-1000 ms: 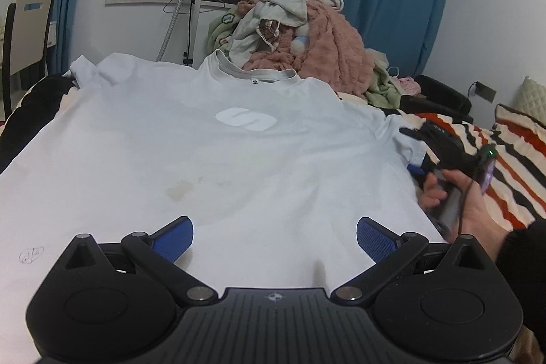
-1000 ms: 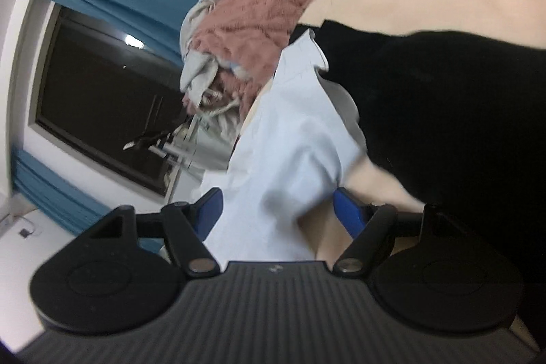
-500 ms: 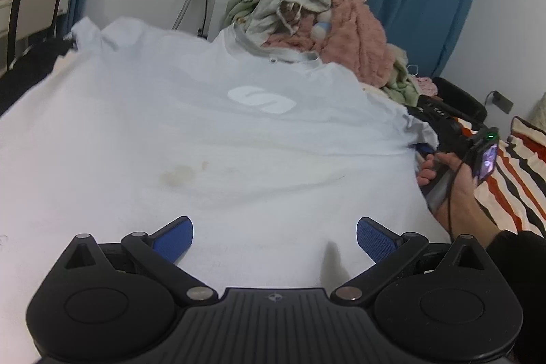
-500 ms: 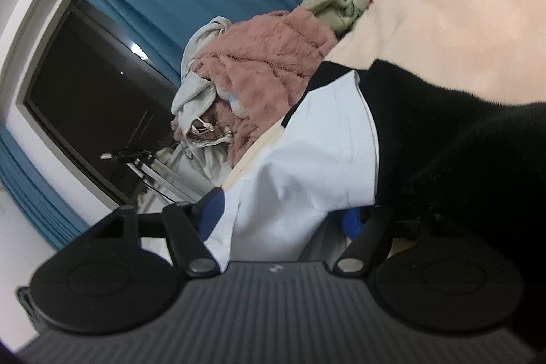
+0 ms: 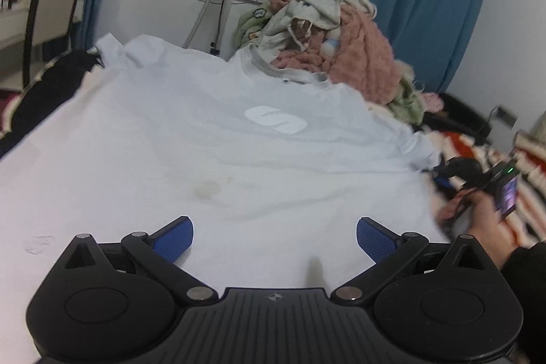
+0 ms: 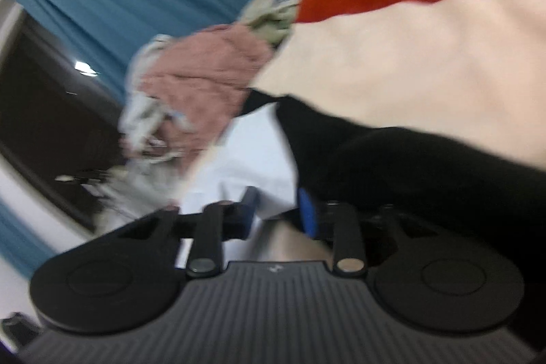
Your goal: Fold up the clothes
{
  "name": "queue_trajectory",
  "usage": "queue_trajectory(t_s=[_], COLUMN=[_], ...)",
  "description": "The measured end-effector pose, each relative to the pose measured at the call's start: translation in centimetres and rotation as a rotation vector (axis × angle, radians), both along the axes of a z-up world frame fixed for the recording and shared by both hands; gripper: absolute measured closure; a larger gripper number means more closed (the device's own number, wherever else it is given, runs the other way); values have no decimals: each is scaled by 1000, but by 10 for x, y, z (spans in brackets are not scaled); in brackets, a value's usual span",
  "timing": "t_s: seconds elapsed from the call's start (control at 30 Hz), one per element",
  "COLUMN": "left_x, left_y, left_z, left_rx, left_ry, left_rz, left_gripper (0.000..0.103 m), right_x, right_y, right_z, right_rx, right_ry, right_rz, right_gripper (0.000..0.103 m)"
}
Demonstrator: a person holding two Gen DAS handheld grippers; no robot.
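Note:
A pale blue T-shirt (image 5: 239, 152) with a white logo lies spread flat, front up, collar at the far end. My left gripper (image 5: 274, 236) is open and empty above the shirt's lower hem. My right gripper (image 6: 275, 210) has its jaws closed in on the shirt's right sleeve (image 6: 252, 166); the left wrist view shows it (image 5: 440, 171) at the sleeve's edge, held by a hand. The right wrist view is blurred.
A heap of clothes (image 5: 334, 50) with a pink fleece lies beyond the collar. A striped red, cream and black blanket (image 6: 409, 23) covers the bed at the right. A chair (image 5: 51, 9) and black fabric (image 5: 44, 98) stand at the left. Blue curtains hang behind.
My right gripper's jaws have narrowed from open to closed on the sleeve. The left gripper has shifted slightly and stays open.

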State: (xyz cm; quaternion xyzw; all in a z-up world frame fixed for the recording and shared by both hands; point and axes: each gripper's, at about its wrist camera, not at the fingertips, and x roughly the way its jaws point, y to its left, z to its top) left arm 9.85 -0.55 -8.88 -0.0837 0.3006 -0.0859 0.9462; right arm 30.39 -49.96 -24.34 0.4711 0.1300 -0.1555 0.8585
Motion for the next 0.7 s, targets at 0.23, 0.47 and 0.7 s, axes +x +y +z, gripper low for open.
queue_trajectory(t_s=[0.23, 0.47, 0.7], left_x=[35, 49, 50], left_y=[-17, -35, -48], left_z=[-30, -54, -61], left_rx=[226, 374, 468], left_ry=[-64, -54, -54], left_rz=[190, 226, 219], left_gripper=[0, 0, 0], right_x=[-3, -1, -3], right_y=[6, 7, 8], right_z=[-11, -15, -16], right_rx=[-55, -65, -67], right_ry=[9, -23, -39], right_rz=[14, 4, 5], right_gripper=[81, 81, 81])
